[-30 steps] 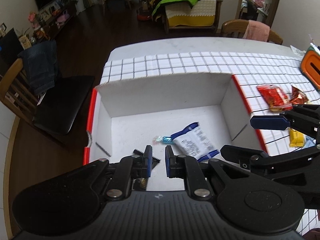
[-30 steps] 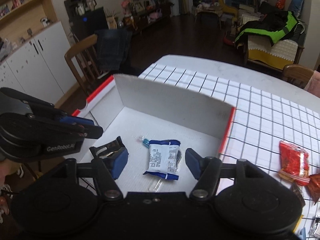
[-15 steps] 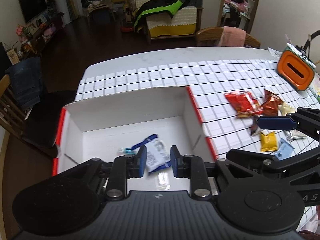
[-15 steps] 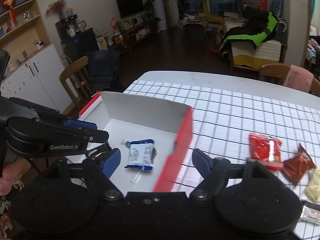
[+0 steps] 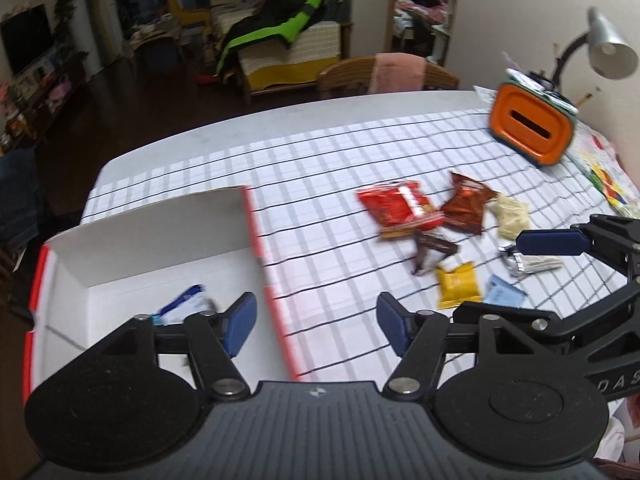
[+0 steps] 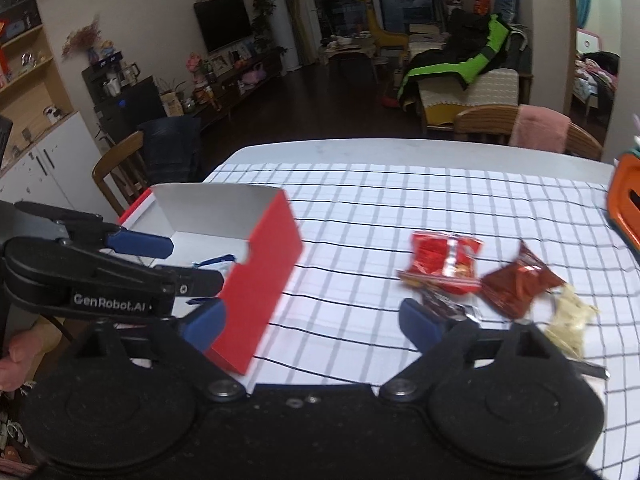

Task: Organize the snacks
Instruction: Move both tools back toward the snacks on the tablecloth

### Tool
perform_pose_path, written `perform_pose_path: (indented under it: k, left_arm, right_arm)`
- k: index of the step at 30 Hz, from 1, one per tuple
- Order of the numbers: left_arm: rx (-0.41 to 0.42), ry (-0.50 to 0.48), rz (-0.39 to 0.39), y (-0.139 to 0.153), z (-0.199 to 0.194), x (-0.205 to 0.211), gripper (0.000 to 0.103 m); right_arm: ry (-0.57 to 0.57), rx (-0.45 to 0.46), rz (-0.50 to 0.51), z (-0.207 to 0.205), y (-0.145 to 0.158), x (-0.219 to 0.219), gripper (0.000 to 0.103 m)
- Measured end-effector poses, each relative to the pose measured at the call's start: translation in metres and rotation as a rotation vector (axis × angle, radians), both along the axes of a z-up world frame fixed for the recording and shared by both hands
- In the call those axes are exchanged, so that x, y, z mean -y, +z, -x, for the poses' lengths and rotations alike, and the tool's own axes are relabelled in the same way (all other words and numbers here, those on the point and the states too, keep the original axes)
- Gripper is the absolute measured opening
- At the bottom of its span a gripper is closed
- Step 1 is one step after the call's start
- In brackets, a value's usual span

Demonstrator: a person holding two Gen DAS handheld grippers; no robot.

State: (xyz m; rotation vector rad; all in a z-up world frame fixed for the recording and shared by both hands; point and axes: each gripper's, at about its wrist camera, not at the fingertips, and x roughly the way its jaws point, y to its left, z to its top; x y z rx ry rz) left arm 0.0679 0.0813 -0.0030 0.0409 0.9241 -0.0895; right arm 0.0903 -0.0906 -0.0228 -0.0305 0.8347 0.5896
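Note:
A red-and-white box stands at the table's left; it also shows in the right wrist view. A blue-and-white snack packet lies inside it. Loose snacks lie on the checked cloth: a red bag, a dark red bag, a pale packet, a brown bar, a yellow packet, a light blue packet. My left gripper is open and empty over the box's right wall. My right gripper is open and empty beside the box.
An orange container and a desk lamp stand at the table's far right. Wooden chairs stand at the far edge and the left. The right gripper's body reaches in over the snacks.
Both grippers have swung right, away from the box interior toward the loose snacks. My left gripper has opened wide from nearly closed. The black packet seen earlier is out of view.

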Motion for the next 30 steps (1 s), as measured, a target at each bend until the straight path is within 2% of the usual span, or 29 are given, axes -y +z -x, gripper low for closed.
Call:
perform_pose_path:
  k: [2, 4, 12, 21, 30]
  left_arm:
    - [0.006, -0.015, 0.002, -0.002, -0.002, 0.015, 0.076]
    - [0.007, -0.03, 0.004, -0.004, -0.005, 0.03, 0.078]
    - [0.02, -0.093, 0.012, -0.022, -0.028, 0.08, 0.083]
    - [-0.052, -0.122, 0.006, -0.06, -0.07, 0.116, 0.083]
    - [-0.129, -0.117, 0.005, -0.091, -0.108, 0.131, 0.083]
  right_arm:
    - [-0.012, 0.002, 0.001, 0.001, -0.002, 0.019, 0.096]
    - [-0.028, 0.004, 0.003, 0.001, -0.003, 0.037, 0.102]
    - [-0.05, 0.009, 0.031, -0.007, -0.016, 0.104, 0.103]
    - [0.031, 0.048, 0.152, -0.03, -0.052, 0.158, 0.103]
    - [0.182, -0.02, 0.237, -0.076, -0.102, 0.183, 0.1]
